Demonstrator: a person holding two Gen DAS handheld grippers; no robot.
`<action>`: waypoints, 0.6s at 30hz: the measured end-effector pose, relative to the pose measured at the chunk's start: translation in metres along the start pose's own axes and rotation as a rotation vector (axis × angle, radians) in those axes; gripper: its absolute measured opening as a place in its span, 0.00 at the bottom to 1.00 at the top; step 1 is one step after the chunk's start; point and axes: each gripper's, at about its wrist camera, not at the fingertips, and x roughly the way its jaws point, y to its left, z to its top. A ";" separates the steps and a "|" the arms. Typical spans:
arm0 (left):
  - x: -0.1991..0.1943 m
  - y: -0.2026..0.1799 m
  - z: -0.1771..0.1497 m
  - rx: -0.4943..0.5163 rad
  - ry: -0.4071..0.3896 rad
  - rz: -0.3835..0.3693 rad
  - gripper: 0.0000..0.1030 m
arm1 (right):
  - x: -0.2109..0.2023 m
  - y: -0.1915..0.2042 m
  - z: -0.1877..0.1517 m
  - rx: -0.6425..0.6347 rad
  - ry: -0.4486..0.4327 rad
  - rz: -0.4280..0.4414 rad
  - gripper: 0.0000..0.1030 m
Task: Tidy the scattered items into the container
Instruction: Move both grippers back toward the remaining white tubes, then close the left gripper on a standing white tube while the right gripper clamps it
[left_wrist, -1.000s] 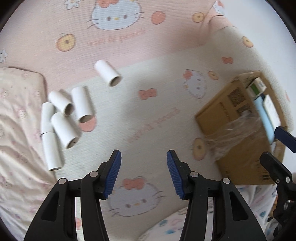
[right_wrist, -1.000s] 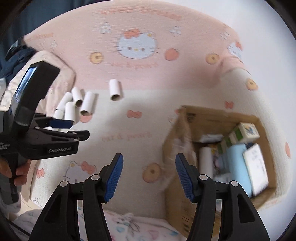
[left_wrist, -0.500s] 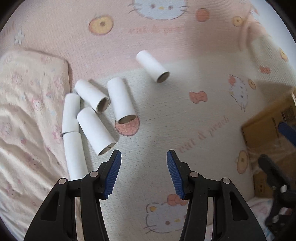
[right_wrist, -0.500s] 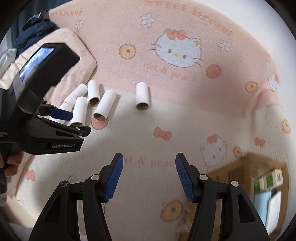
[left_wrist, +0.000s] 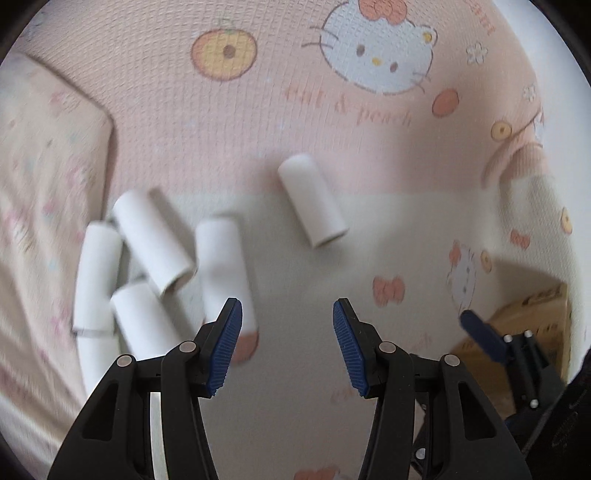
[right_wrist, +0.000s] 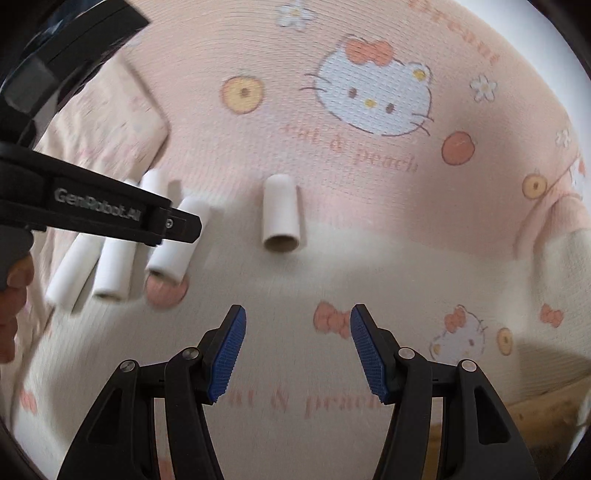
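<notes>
- White cardboard tubes are the scattered items; none is held. Your left gripper (left_wrist: 287, 345) and right gripper (right_wrist: 297, 352) both stand with blue pads apart, nothing between them.
- Nearest your left gripper lies the cluster of tubes (left_wrist: 155, 258), touching one another beside the pale floral pillow (left_wrist: 44, 184).
- Well apart from it, a lone tube (right_wrist: 280, 216) lies ahead of your right gripper, on the pink and cream printed blanket (right_wrist: 332, 280).
- Step in hand, by my judgement: approach for pickup. Next, straddle one tube across its width.
- Brown cardboard box (left_wrist: 532, 325) shows only a corner at the right; open blanket lies between.
</notes>
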 end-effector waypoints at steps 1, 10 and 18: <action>0.004 0.002 0.007 -0.021 0.002 -0.025 0.54 | 0.005 -0.003 0.003 0.009 0.002 -0.002 0.55; 0.068 -0.010 0.058 -0.072 0.110 -0.115 0.59 | 0.052 -0.029 0.034 0.142 0.012 0.129 0.55; 0.114 -0.005 0.076 -0.183 0.213 -0.175 0.43 | 0.085 -0.035 0.048 0.128 0.066 0.143 0.55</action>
